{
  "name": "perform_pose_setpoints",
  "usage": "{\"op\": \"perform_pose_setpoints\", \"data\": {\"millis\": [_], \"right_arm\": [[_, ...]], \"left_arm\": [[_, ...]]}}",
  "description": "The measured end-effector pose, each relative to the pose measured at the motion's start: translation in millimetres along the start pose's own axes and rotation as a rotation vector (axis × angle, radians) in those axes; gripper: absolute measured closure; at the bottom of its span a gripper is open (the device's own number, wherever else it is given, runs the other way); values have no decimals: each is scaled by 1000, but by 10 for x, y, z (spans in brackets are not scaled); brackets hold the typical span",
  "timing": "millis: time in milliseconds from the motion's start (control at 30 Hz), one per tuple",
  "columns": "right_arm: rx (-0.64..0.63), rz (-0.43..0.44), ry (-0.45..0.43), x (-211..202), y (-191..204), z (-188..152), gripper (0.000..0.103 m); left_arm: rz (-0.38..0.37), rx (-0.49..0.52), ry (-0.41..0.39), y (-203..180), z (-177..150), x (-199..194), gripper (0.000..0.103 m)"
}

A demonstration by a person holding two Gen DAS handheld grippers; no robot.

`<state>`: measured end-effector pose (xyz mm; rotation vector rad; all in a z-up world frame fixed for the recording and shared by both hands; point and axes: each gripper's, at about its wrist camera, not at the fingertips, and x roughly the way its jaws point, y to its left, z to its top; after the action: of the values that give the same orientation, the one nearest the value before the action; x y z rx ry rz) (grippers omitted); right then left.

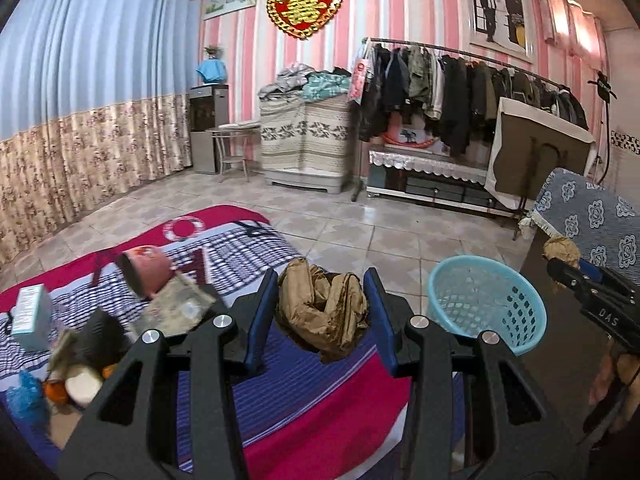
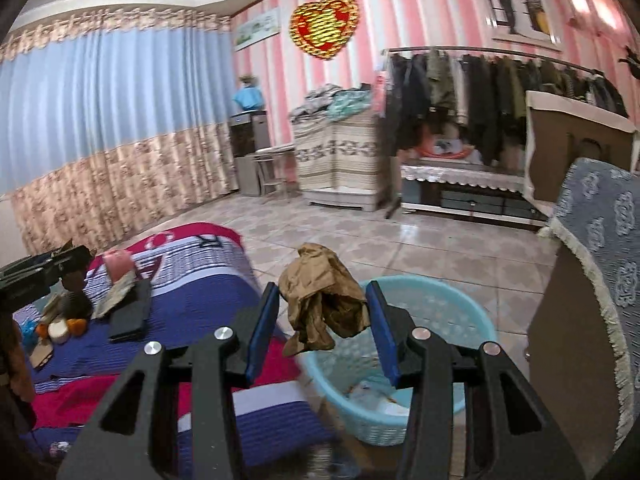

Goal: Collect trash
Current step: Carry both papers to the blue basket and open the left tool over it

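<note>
Two wads of crumpled brown paper, one in each tool, travel toward a pale blue plastic basket [image 2: 440, 360] on the tiled floor beside the bed. In the right wrist view, the right tool [image 2: 322, 316] clamps its paper wad [image 2: 324, 300] at centre frame, partly over the basket's near rim. In the left wrist view, the left tool [image 1: 322, 308] grips its own wad [image 1: 322, 312] above the striped bedspread [image 1: 300, 400], the basket at lower right. Both sets of jaws stand about half open, pressed against the paper. The step in hand appears to be the carry; next, each tool needs centring over the basket before letting go. More clutter [image 1: 72, 372] waits on the bed at lower left.
</note>
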<state>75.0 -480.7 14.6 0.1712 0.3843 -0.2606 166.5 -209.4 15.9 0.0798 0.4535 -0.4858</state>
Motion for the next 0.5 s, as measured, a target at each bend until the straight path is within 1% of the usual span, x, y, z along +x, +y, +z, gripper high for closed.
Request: {"op": "perform_pose_setpoints", "data": {"millis": [133,333,433,500], "right_arm": [[32,-47,-10,46,-278,1,58],[104,-98,-7,124,-623,-113,58],[115,-124,8,192,-766,-185,58],[115,-140,24,246,-816,-226,58]], "left_arm": [[-36,22,15,-230,65,245,60],[-109,95,31,-709,65,587,60],[-161,113,53,-934,23,770,60],[-216,114,74,-1094,1,926,60]]}}
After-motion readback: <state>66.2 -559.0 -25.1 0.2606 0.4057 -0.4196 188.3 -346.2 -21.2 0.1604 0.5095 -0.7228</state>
